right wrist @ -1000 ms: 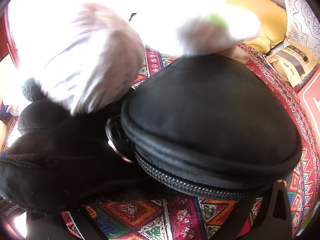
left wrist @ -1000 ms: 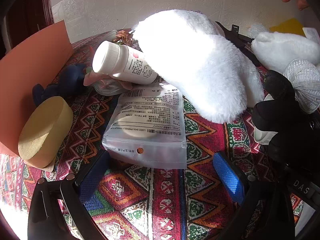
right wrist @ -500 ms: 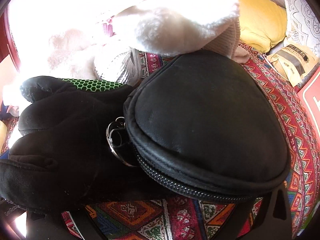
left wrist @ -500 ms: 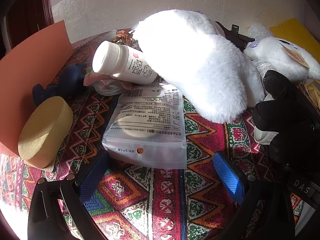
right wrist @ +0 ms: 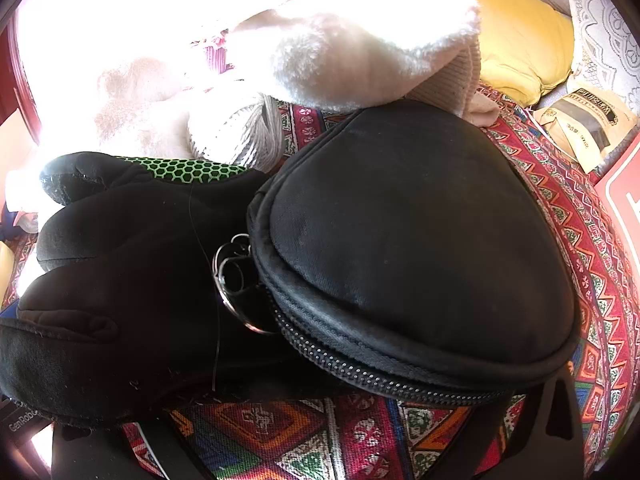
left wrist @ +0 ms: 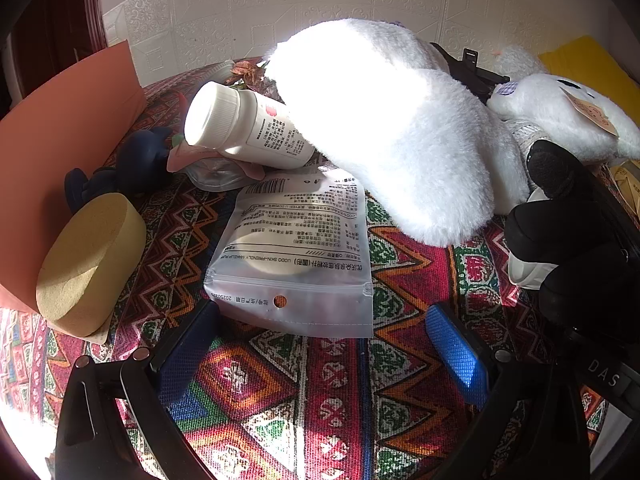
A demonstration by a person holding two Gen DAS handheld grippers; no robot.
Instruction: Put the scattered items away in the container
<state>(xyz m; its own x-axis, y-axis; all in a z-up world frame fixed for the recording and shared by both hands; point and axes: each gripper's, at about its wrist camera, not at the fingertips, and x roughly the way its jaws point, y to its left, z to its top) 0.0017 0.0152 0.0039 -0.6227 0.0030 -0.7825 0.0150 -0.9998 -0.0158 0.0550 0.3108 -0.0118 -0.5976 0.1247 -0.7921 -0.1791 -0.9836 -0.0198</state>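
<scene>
In the left wrist view my left gripper (left wrist: 320, 340) stands open over the patterned cloth, and its blue pads (left wrist: 456, 344) flank the near edge of a silver pouch (left wrist: 296, 256). Behind the pouch a white bottle (left wrist: 244, 128) leans under a big white plush (left wrist: 400, 132). In the right wrist view a black zip pouch (right wrist: 408, 248), a key ring (right wrist: 236, 276) and a black glove (right wrist: 120, 280) lie across my right gripper (right wrist: 328, 420). They hide its fingertips, but the finger bases stand wide apart.
An orange board (left wrist: 60, 140) stands upright at the left, with a tan sponge (left wrist: 92, 256) and a dark blue toy (left wrist: 132, 164) beside it. A white plush rabbit (left wrist: 560, 116), a grey yarn ball (right wrist: 236, 132), a yellow cushion (right wrist: 520, 40) and a paper bag (right wrist: 584, 128) lie to the right.
A hand at the top right has gone. The plush rabbit and the yarn ball, blurred in motion a second ago, now lie still on the cloth. Neither gripper has moved.
</scene>
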